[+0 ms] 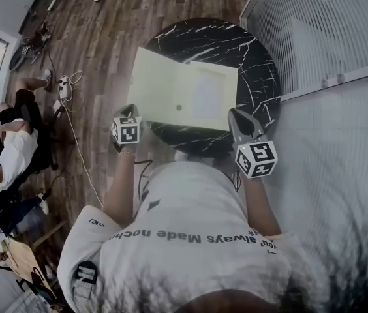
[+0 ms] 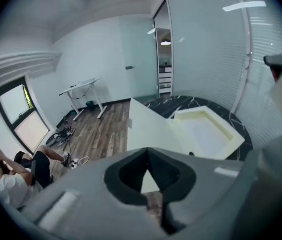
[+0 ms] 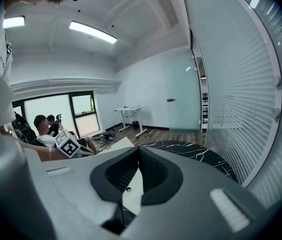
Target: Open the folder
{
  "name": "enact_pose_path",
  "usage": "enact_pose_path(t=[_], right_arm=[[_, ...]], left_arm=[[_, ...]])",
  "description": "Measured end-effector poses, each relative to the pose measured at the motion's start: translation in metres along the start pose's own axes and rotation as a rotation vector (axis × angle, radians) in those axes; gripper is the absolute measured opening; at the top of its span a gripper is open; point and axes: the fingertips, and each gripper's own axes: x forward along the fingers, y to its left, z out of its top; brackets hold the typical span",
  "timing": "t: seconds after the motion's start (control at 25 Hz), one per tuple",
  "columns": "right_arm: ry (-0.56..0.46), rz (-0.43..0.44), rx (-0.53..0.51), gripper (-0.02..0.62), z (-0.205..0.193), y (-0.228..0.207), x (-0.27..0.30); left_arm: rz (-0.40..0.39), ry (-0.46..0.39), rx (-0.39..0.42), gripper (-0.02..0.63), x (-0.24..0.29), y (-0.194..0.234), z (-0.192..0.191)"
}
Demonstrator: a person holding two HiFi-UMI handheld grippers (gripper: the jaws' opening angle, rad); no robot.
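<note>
Folder (image 1: 171, 90) is open; left gripper (image 2: 148, 153) and right gripper (image 3: 139, 153) both have jaws together, empty. My worry: its cover overhangs the tabletop (image 1: 256, 64) edge and could drag it off.

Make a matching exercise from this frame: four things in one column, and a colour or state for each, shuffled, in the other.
1 folder
2 table
3 right gripper
4 floor

A brown wood planks
B shut, holding nothing
C pale yellow, lying open
D black with white veins

Pairs: 1-C, 2-D, 3-B, 4-A
</note>
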Motion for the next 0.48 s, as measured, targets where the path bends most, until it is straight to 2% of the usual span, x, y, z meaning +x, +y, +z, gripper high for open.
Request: enact_pose_path(t=[0.24,0.48], right_arm=[[-0.027,-0.006,-0.025,0.002,0.013,0.004,-0.011],[-0.076,-0.029,-0.079,0.002,0.039,0.005,-0.031]], left_arm=[[-0.081,-0.195,0.023,0.002,-0.056,-0.049,0.062],[-0.232,-0.364,0.013,0.002,-0.111,-0.116,0.120]])
